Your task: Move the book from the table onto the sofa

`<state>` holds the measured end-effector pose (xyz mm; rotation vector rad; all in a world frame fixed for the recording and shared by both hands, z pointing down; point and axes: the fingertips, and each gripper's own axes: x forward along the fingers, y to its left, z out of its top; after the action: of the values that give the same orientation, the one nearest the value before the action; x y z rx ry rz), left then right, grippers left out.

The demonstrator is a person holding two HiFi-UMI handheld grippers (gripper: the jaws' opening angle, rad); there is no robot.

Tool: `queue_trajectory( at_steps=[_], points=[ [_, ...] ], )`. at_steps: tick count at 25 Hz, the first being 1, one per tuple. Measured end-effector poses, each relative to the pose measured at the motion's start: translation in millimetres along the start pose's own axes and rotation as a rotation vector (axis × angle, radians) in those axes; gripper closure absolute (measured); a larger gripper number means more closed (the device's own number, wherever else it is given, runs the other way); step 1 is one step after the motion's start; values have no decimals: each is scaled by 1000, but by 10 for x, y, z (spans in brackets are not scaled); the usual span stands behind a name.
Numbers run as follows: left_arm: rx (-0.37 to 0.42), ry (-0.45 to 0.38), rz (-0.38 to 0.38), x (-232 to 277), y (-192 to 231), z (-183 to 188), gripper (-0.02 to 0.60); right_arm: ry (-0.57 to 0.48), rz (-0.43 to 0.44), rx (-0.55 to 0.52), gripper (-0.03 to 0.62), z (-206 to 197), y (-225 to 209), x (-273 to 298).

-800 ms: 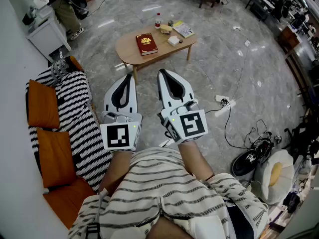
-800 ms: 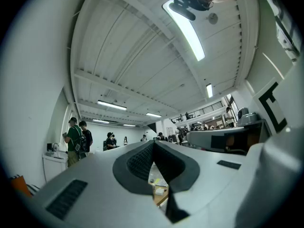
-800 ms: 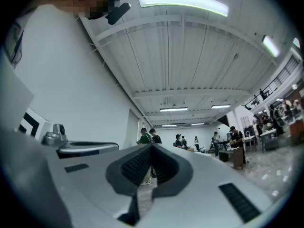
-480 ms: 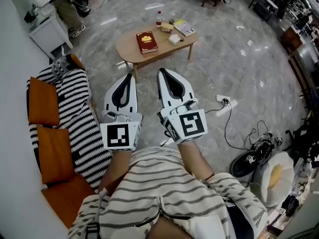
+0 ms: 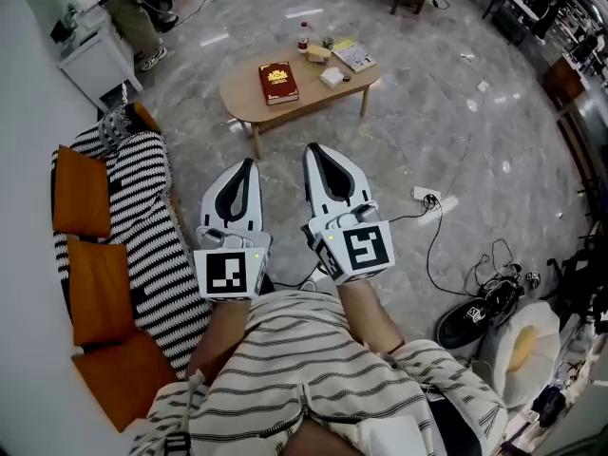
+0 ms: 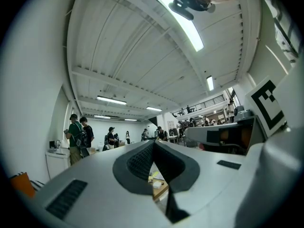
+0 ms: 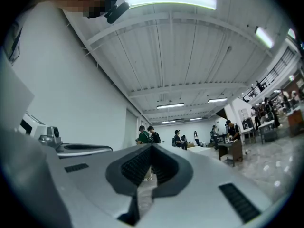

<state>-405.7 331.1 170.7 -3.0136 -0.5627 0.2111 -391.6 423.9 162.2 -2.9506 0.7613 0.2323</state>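
A dark red book lies flat on the oval wooden coffee table at the top centre of the head view. To the left stands the sofa, draped in a black-and-white striped cover with orange cushions. My left gripper and right gripper are held side by side in front of my body, well short of the table. Both are shut with nothing between the jaws. In the left gripper view the jaws meet at the tip, and a strip of the table shows below them. The right gripper's jaws also meet.
On the table's right end lie a bottle, a yellow booklet and small items. A power strip and cables trail over the marble floor at right, with shoes near it. A white cabinet and a person stand at far left.
The table and book have shifted slightly up and away in the head view as the view tilted. Both grippers sit a little lower in the frame, still shut.
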Motion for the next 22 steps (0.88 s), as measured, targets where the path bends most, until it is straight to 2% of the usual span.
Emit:
queue_trajectory(
  at_steps=[5,11,22],
  points=[
    [-1,15,3,238,78,-151,575,28,-6,10,582,-148,-157,203],
    [-36,32,-14,770,361,-425,575,49,-20,7,582,-381,-360,772],
    [-64,18,-57,2078,1422,-598,575,66,-38,-10,582,-525,-611,2368]
  ],
)
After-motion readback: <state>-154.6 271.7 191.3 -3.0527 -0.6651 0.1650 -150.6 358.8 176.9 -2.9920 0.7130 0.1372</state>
